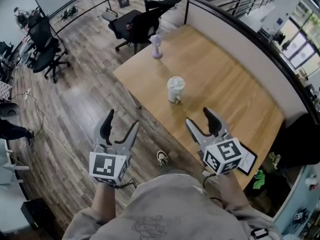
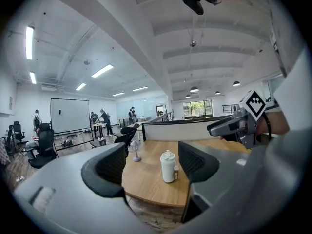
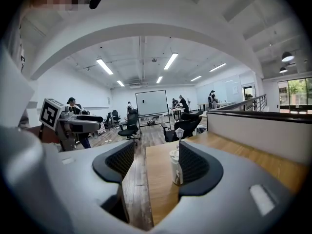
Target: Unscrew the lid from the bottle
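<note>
Left gripper (image 1: 122,121) jaws were spread, empty, over grey-brown plank floor (image 1: 75,114) | white plastic bottle (image 1: 175,90) stood upright, lid on, on light wooden table (image 1: 225,79), apart from both grippers | right gripper (image 1: 199,118) jaws were spread, empty, near table edge

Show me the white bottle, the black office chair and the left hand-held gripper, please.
white bottle (image 1: 175,91), head view, on its body.
black office chair (image 1: 144,24), head view, on the middle of the chair.
left hand-held gripper (image 1: 123,119), head view, midway between its fingertips.
</note>
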Demonstrator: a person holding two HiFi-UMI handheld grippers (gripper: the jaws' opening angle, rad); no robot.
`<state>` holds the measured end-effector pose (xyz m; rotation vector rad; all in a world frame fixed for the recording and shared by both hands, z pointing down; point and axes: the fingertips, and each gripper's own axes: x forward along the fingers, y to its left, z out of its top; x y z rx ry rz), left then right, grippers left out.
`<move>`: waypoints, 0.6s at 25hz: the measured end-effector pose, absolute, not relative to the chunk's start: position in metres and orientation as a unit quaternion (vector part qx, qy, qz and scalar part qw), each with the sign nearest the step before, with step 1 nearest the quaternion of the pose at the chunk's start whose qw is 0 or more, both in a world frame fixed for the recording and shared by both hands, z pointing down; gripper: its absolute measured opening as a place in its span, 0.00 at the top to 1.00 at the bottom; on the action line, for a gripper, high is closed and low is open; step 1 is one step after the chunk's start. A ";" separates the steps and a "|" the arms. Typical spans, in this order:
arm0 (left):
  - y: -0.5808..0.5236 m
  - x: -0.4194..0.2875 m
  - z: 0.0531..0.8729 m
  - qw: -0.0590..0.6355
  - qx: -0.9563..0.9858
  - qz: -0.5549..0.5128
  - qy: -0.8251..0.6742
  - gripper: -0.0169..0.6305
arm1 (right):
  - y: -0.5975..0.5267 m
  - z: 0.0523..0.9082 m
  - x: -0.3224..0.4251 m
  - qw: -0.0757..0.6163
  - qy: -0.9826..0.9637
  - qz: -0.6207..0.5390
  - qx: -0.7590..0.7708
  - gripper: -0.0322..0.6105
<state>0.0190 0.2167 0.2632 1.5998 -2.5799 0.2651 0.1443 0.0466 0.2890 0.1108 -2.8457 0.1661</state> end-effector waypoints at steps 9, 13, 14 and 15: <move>0.131 -0.023 0.286 0.058 0.586 0.096 -0.803 0.45 | 0.008 0.329 0.086 0.219 -0.974 0.049 -0.024 0.53; 0.102 -0.031 0.296 0.044 0.615 0.134 -0.776 0.45 | -0.006 0.342 0.072 0.238 -0.969 0.057 -0.024 0.53; 0.096 -0.034 0.300 0.043 0.621 0.144 -0.770 0.45 | -0.010 0.344 0.069 0.239 -0.969 0.063 -0.021 0.53; 0.089 -0.038 0.305 0.041 0.627 0.154 -0.763 0.45 | -0.015 0.347 0.065 0.240 -0.968 0.067 -0.018 0.53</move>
